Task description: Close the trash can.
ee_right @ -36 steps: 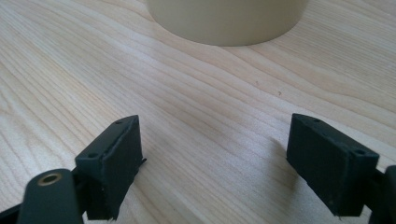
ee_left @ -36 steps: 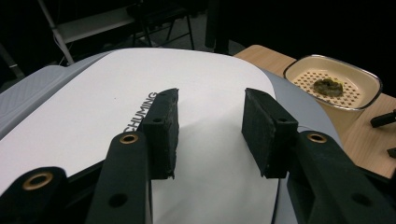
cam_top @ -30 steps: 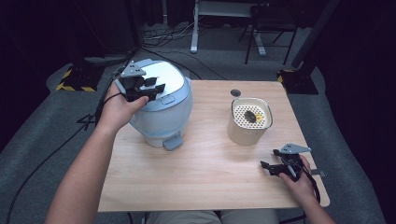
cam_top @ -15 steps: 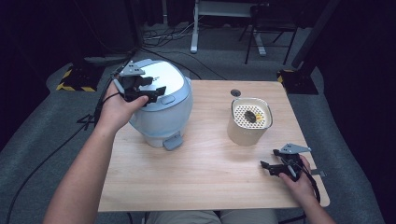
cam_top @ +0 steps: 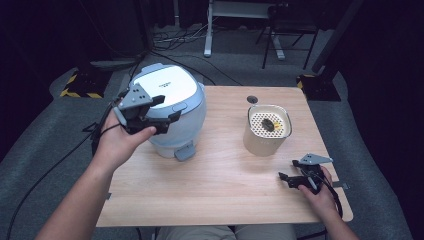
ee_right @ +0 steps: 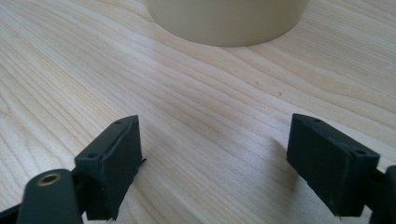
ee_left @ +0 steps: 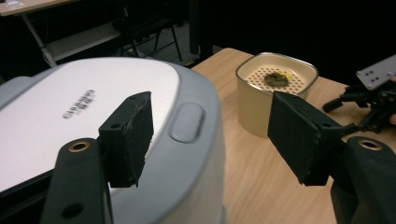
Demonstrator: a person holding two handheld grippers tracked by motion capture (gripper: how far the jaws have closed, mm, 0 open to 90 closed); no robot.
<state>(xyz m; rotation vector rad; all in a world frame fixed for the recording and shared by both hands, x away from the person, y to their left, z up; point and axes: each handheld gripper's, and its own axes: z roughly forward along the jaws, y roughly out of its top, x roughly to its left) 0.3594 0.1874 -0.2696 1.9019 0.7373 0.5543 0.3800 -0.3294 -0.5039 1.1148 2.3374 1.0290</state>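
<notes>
The rice cooker (cam_top: 172,112) fills the table's (cam_top: 220,195) left rear, and the left gripper (cam_top: 150,117) hangs spread over its lid edge. The beige container (cam_top: 266,131) stands right of centre, well apart from it, leaving a bare lane between. The right gripper (cam_top: 295,180) rests near the front right corner; the front strip lies open.

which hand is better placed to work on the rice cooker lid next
Left, most likely. The left gripper hangs open right over the rice cooker lid, near its button. The right gripper sits low on the table, past the beige container.
</notes>
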